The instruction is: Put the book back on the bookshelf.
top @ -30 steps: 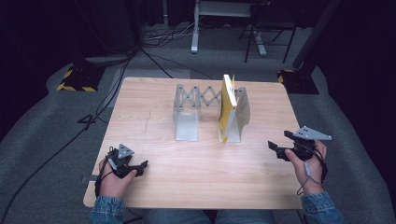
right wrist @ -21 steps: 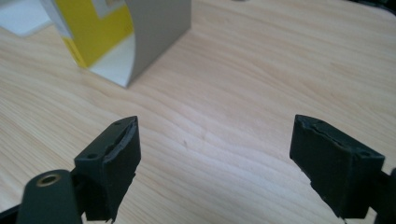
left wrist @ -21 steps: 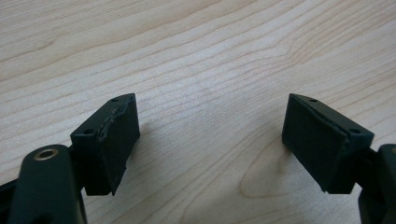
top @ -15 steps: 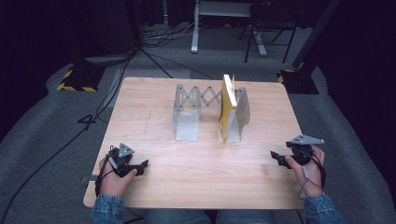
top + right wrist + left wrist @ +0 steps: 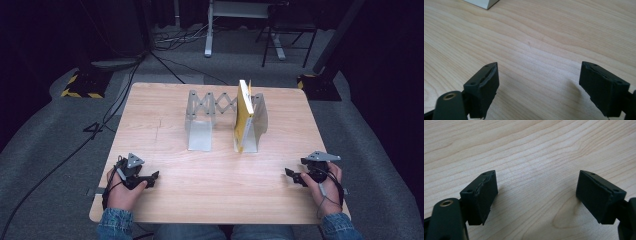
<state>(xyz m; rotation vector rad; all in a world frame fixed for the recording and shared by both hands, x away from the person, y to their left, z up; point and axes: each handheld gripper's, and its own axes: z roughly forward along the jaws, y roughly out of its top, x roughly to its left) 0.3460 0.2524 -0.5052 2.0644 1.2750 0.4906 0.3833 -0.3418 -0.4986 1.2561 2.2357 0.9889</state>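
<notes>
Two grippers, left and right, are rested open-jawed at lower frame; a reach toward the book is judged next.

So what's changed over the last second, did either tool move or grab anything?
The right tool came down and back toward the person, from beside the bookend to the table's near right edge, open and empty. The left tool stayed put, also open. The yellow book still stands in the expanding metal rack.
</notes>
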